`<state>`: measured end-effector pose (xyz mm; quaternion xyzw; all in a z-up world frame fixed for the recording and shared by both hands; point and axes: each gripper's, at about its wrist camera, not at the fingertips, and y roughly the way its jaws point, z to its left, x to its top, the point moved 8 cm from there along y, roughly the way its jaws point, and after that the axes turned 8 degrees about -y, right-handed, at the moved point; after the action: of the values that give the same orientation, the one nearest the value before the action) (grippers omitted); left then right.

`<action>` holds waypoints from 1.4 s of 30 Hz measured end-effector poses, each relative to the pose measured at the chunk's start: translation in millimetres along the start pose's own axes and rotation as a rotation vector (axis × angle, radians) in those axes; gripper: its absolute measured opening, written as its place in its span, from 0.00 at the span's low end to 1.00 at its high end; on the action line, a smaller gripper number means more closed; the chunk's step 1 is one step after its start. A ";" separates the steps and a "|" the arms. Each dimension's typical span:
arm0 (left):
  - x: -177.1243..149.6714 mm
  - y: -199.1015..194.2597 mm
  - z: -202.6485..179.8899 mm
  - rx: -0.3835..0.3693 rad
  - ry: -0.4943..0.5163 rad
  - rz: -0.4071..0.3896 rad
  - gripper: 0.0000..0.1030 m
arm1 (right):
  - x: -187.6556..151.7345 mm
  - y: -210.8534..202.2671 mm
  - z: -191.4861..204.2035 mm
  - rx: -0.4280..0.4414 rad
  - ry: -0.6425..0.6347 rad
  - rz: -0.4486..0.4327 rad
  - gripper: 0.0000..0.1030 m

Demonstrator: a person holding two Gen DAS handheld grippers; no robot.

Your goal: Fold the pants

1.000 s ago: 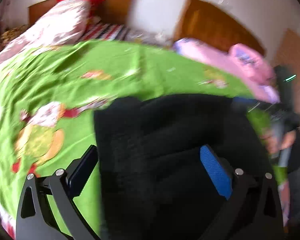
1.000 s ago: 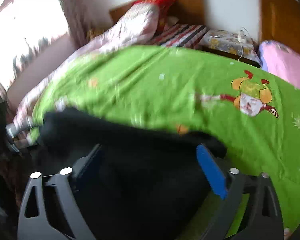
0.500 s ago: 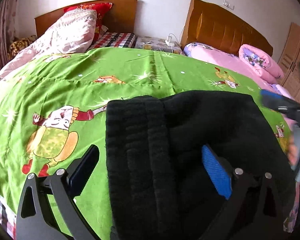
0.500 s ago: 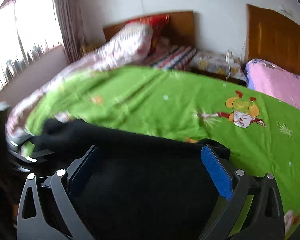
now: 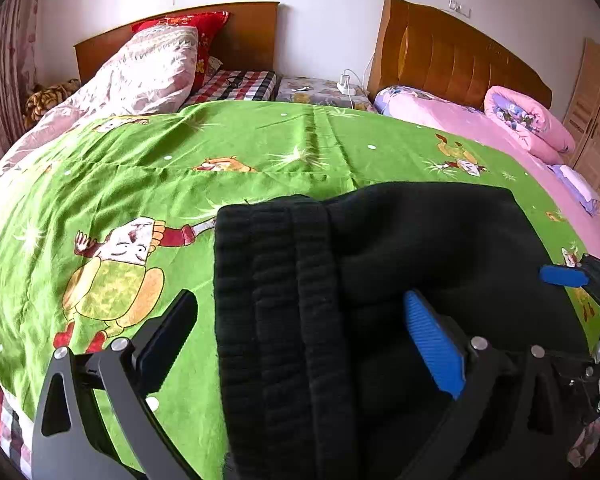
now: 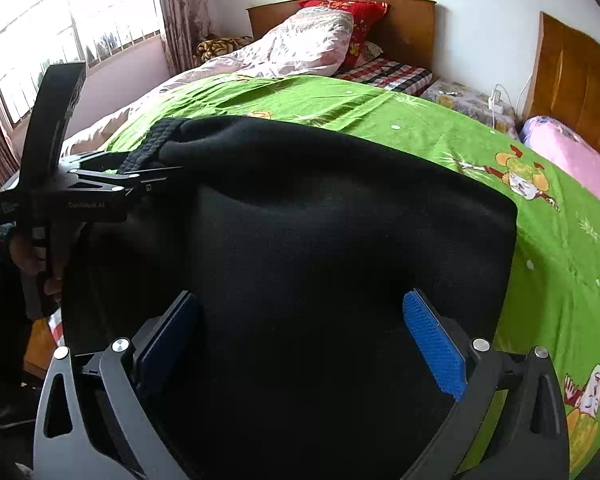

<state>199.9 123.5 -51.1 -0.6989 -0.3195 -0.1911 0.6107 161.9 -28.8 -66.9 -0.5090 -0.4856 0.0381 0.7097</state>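
Note:
Black fleece pants (image 5: pixel 400 264) lie folded on the green cartoon bedspread (image 5: pixel 180 168) at the bed's near edge, ribbed waistband (image 5: pixel 276 300) on the left side. They fill the right wrist view (image 6: pixel 320 240). My left gripper (image 5: pixel 300 332) is open, its fingers straddling the waistband edge. My right gripper (image 6: pixel 300 332) is open over the pants' right part. The right gripper's blue pad (image 5: pixel 562 276) shows at the left view's right edge. The left gripper (image 6: pixel 140 180) shows from the side at the waistband corner.
A pink quilt (image 5: pixel 148 68) and red pillow (image 5: pixel 196 28) lie by the wooden headboard (image 5: pixel 244 36). A second bed with pink bedding (image 5: pixel 480 128) stands to the right, a wardrobe (image 5: pixel 596 112) beyond. A window (image 6: pixel 60 40) is on the left.
Both grippers have drawn back toward the near edge and steadied. The pants have settled flat on the bedspread. The jaws stay open.

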 end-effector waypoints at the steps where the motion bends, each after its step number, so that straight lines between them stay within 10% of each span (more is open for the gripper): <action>1: 0.0 0.1 0.3 -0.001 -0.002 0.001 0.99 | -0.5 -0.7 0.5 0.003 0.005 -0.005 0.96; 7: 11.7 -33.3 -8.5 0.111 -0.007 -0.097 0.98 | -1.0 -36.3 -1.4 -0.167 0.005 -0.119 0.95; 12: 8.2 -115.3 -30.8 0.143 0.000 -0.394 0.98 | -22.4 -108.8 5.5 -0.208 0.113 -0.371 0.96; 19: -47.5 -173.0 -52.4 0.155 -0.016 -0.609 0.99 | -94.3 -172.7 35.2 -0.381 0.123 -0.528 0.96; 28: -102.5 -158.9 -86.4 0.113 0.027 -0.435 0.99 | -140.3 -204.7 44.2 -0.414 0.200 -0.492 0.96; 42: -105.0 -164.2 -95.1 0.098 0.061 -0.450 0.99 | -138.4 -206.5 64.0 -0.428 0.143 -0.482 0.96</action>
<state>24.0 16.6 17.3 -0.5737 -0.4573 -0.3278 0.5952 -48.3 -159.8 0.5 -0.5184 -0.5381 -0.2698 0.6074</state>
